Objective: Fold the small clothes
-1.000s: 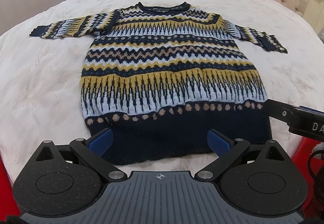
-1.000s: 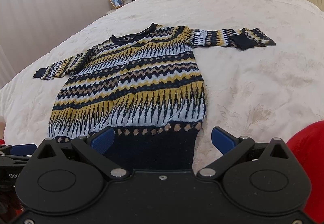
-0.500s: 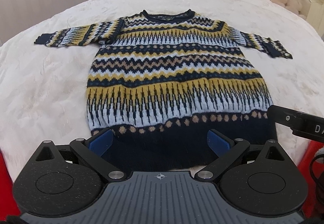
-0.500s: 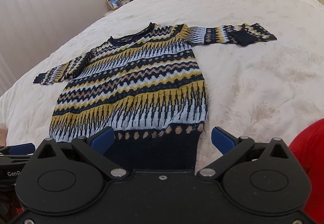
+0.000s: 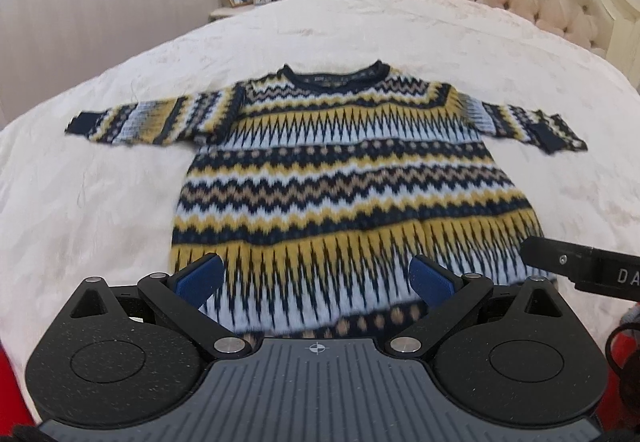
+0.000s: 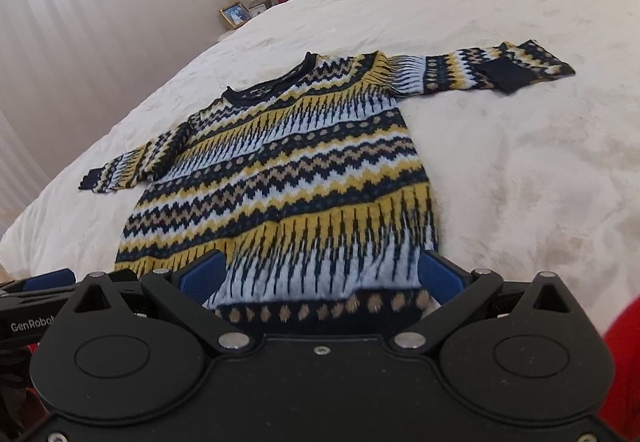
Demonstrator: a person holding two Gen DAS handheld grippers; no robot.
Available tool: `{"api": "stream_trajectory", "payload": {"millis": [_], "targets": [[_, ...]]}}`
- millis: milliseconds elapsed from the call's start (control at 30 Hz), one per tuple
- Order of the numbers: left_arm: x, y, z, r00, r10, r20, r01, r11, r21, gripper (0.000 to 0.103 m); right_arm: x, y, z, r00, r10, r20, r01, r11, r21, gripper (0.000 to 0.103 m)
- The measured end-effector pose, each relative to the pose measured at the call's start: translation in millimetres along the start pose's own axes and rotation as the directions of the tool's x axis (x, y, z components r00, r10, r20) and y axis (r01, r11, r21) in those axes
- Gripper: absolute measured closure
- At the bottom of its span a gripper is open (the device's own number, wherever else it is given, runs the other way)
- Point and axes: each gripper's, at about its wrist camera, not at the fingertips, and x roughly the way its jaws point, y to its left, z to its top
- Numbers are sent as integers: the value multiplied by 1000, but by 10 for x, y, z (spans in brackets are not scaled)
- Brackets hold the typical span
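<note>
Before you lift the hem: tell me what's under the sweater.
The sweater lies spread flat on the cream bedspread, which shows all around it. Whatever is beneath the knit itself is covered and cannot be seen.

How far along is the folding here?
Done: the sweater lies spread flat on the bed, sleeves out. In hand: nothing; the left gripper and right gripper are open over its hem end. Left: every fold.
</note>
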Motion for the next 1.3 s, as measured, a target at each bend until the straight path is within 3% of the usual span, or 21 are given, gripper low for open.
{"api": "stream_trajectory", "payload": {"millis": [267, 467, 667, 800, 867, 933, 1067, 1167, 1233, 1300], "targets": [[260, -12, 266, 996, -47, 73, 46, 999, 19, 2, 252, -110, 307, 999, 11, 41, -8, 997, -74, 1], [546, 57, 458, 988, -90, 122, 93, 995, -18, 2, 476, -293, 581, 991, -96, 92, 108, 984, -142, 1], [926, 111, 617, 989, 14, 150, -14, 1000, 0, 2, 731, -637, 894, 959, -245, 141, 267, 949, -166, 3], [1207, 163, 636, 985, 73, 159, -75, 997, 5, 2, 988, -868, 1085, 923, -359, 136, 381, 901, -210, 23], [1344, 181, 619, 985, 91, 146, -94, 995, 14, 2, 1094, -999, 1179, 917, -381, 121, 399, 895, -200, 25], [1430, 193, 583, 984, 104, 144, -109, 994, 28, 2, 1188, -1130, 1274, 912, -396, 110, 410, 894, -178, 34], [1584, 184, 480, 988, 106, 111, -112, 993, 49, 2, 1350, -1298, 1362, 900, -422, 110, 434, 887, -156, 35], [1677, 206, 381, 995, 75, 63, -77, 996, 34, 2, 1367, -1336, 1406, 918, -388, 84, 394, 916, -80, 40], [1778, 233, 327, 999, 44, 10, -44, 999, 21, 1, 1317, -1229, 1392, 930, -351, 112, 358, 932, -58, 40], [1803, 284, 280, 1000, 20, 10, -20, 1000, -2, 0, 1287, -1070, 1381, 942, -309, 133, 318, 946, -57, 40]]}}
